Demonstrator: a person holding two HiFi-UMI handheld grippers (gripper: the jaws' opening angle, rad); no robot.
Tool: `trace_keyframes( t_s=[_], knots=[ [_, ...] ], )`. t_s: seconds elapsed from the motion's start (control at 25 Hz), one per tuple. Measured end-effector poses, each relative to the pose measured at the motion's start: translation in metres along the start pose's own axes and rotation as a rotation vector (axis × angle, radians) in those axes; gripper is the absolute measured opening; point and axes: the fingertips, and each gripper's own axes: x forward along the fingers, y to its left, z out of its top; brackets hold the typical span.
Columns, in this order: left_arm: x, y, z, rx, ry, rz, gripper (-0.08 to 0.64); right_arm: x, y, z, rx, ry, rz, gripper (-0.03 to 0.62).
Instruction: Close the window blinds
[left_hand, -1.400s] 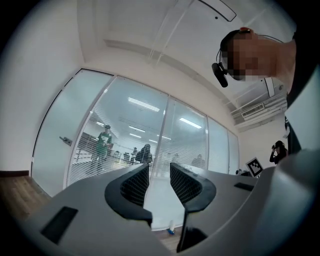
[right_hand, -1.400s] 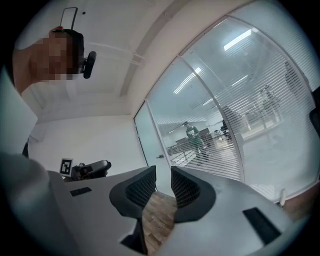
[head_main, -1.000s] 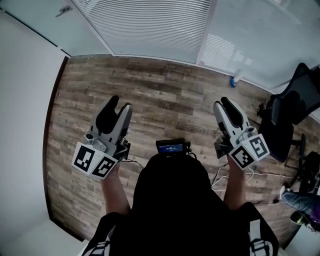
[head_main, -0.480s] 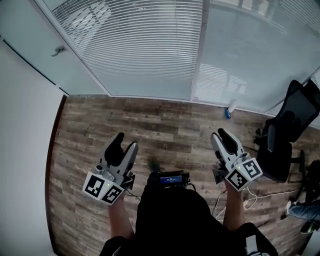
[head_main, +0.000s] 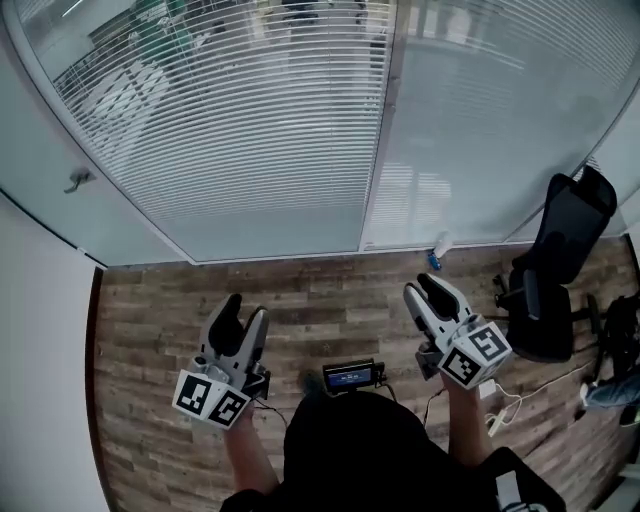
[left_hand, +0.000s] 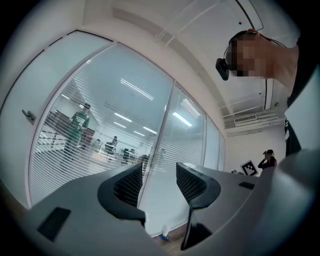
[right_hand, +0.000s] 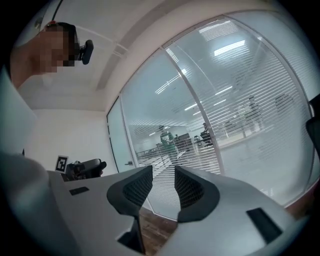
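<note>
White slatted blinds (head_main: 230, 120) hang behind a glass wall; through their slats the office behind shows. A second blind panel (head_main: 490, 130) lies right of the vertical frame post (head_main: 375, 140). My left gripper (head_main: 245, 312) is open and empty, held over the wood floor short of the wall. My right gripper (head_main: 424, 288) is open too; its jaws have just been opening with nothing between them. In the left gripper view the left gripper (left_hand: 159, 182) points at the post and blinds (left_hand: 100, 145). In the right gripper view the right gripper (right_hand: 163, 187) faces the blinds (right_hand: 240, 115).
A black office chair (head_main: 555, 270) stands at the right by the wall. A small blue-capped bottle (head_main: 436, 252) lies at the wall's foot. A door handle (head_main: 78, 181) is at far left. White cables (head_main: 510, 400) trail on the floor at right.
Both grippers have moved forward toward the glass wall. The head view has tilted up, so much more of the blinds shows and less floor.
</note>
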Motion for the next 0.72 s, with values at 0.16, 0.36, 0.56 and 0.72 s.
trace_keyframes(
  t_s=[0.16, 0.36, 0.56, 0.72],
  knots=[
    [0.007, 0.04, 0.005, -0.021, 0.009, -0.015, 0.21, 0.033, 0.009, -0.006, -0.004, 0.018, -0.036, 0.121],
    [0.01, 0.078, 0.004, -0.048, 0.021, -0.032, 0.21, 0.064, 0.016, -0.012, -0.015, 0.037, -0.076, 0.12],
    [0.019, 0.092, 0.006, -0.067, 0.024, -0.071, 0.21, 0.082, 0.027, -0.006, -0.039, 0.028, -0.099, 0.121],
    [0.028, 0.091, 0.003, -0.075, 0.04, -0.106, 0.21, 0.089, 0.027, -0.003, -0.054, 0.025, -0.117, 0.121]
  ],
)
